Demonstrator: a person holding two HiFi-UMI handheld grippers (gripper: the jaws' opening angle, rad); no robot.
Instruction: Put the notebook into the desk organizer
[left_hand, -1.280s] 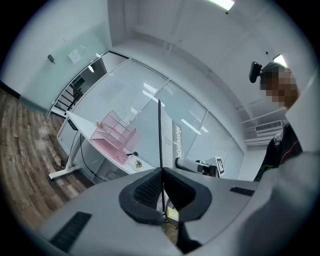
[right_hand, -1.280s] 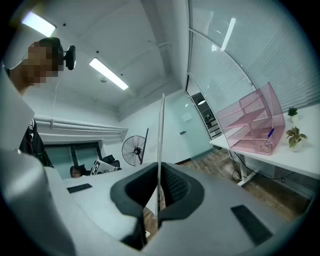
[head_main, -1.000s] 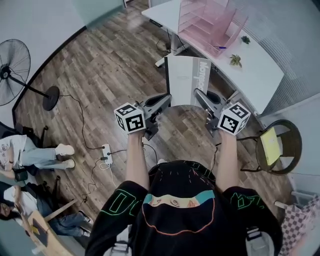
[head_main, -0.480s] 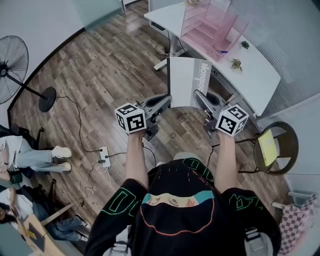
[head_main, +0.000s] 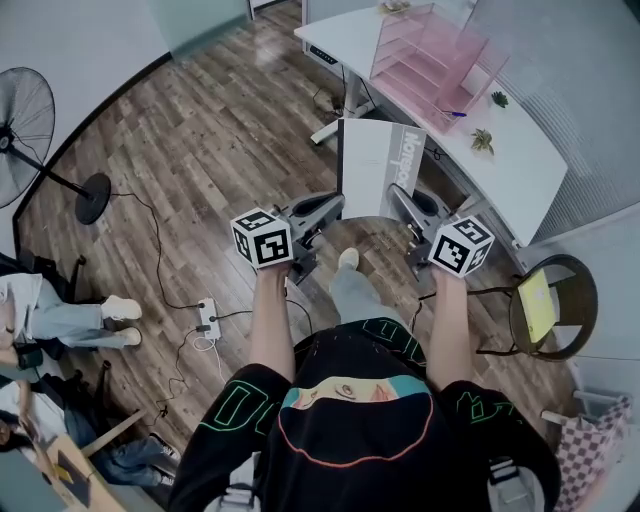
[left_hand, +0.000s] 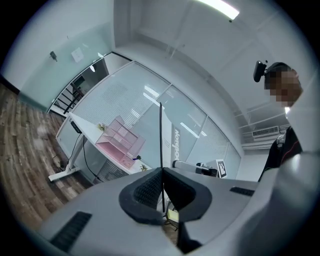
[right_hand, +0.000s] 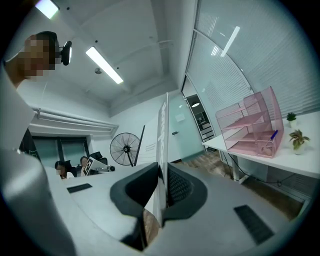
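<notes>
A grey-and-white notebook (head_main: 378, 168) is held flat out in front of the person, between both grippers. My left gripper (head_main: 338, 205) is shut on its near left corner, and my right gripper (head_main: 396, 195) is shut on its near right edge. In the left gripper view the notebook (left_hand: 161, 145) stands edge-on between the pads; in the right gripper view the notebook (right_hand: 161, 150) is likewise pinched. The pink desk organizer (head_main: 430, 55) with several tiers stands on the white desk (head_main: 520, 170), beyond the notebook. The pink desk organizer (right_hand: 250, 122) lies right of the notebook in the right gripper view.
Small potted plants (head_main: 484, 140) stand on the desk near the organizer. A round chair with a yellow pad (head_main: 545, 300) is at the right. A floor fan (head_main: 30, 125) and a power strip (head_main: 208, 316) with cables lie left. People sit at the lower left.
The person has stepped toward the desk: the desk and organizer have shifted a little in the head view, and a leg and shoe now show below the notebook. Both grips are unchanged.
</notes>
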